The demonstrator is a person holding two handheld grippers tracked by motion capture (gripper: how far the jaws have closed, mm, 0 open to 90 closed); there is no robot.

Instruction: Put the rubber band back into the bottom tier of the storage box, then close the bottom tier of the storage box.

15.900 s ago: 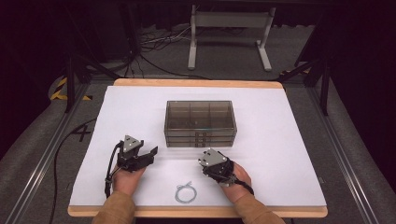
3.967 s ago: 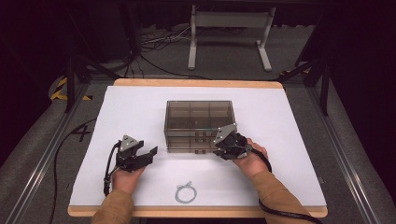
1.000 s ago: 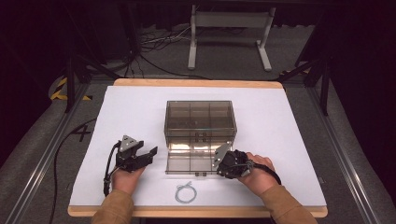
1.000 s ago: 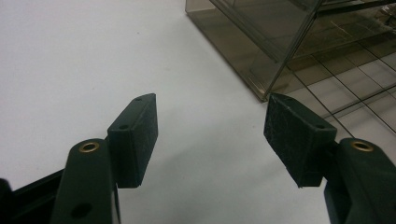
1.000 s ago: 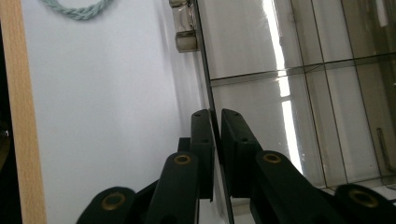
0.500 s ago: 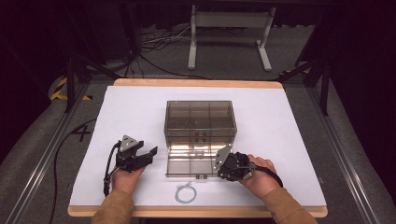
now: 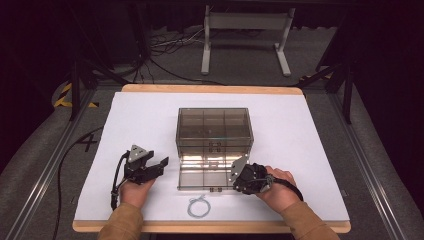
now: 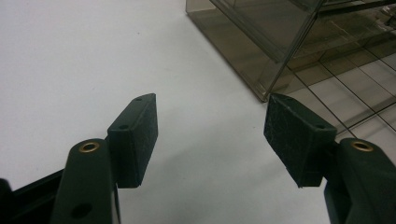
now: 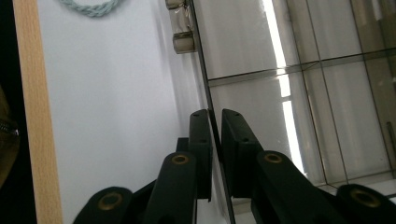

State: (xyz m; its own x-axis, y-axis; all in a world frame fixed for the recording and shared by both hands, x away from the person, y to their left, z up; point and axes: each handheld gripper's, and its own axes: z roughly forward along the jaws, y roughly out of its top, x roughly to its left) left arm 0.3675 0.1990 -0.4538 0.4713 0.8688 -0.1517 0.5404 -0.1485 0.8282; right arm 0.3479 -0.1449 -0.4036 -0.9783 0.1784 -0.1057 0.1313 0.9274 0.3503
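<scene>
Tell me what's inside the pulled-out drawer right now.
The drawer shows bare divided compartments with glare; nothing inside that I can see. The right gripper covers its right front corner.

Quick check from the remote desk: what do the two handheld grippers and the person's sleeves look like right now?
Both are black two-jaw tools. The left gripper carries a grey three-cornered plate and trails a black cable; its textured pads sit on arms with brass-coloured rivets. The right gripper has a similar grey plate. Both sleeves are tan.

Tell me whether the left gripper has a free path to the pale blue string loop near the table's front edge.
Probably yes: the left gripper is open and empty, and only bare white table surface separates it from the pale blue string loop.
</scene>
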